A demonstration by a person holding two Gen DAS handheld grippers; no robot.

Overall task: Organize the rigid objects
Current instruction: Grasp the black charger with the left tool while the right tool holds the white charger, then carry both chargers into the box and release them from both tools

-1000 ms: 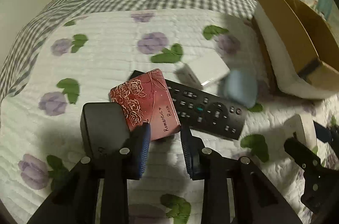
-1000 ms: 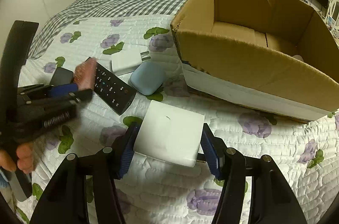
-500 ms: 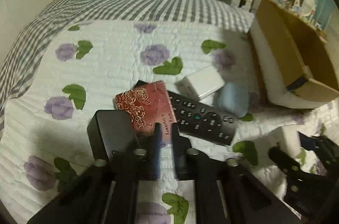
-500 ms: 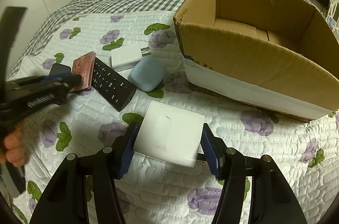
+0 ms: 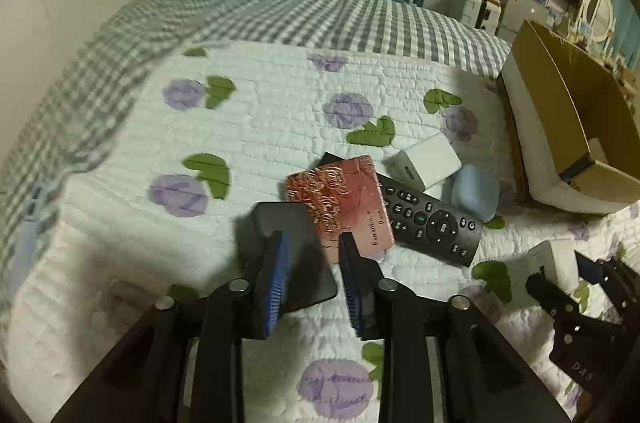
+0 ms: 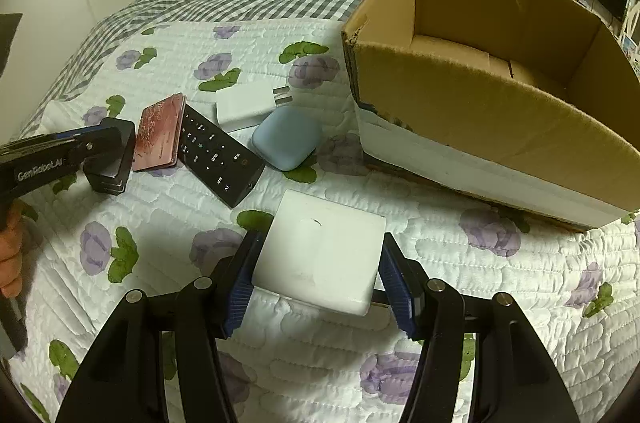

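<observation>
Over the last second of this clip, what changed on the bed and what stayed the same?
The left gripper snapped shut by the pink rose-patterned box, then its jaws have just been opening again; it drew back empty, above the black rectangular case. The right gripper stays clamped on the white square box. Black remote, blue pouch and cardboard box are unmoved.

Quilted cloth bedspread [image 6: 400, 363]; corrugated cardboard box [image 6: 500, 127] (torn rim); glossy remote [image 6: 218, 153].
</observation>
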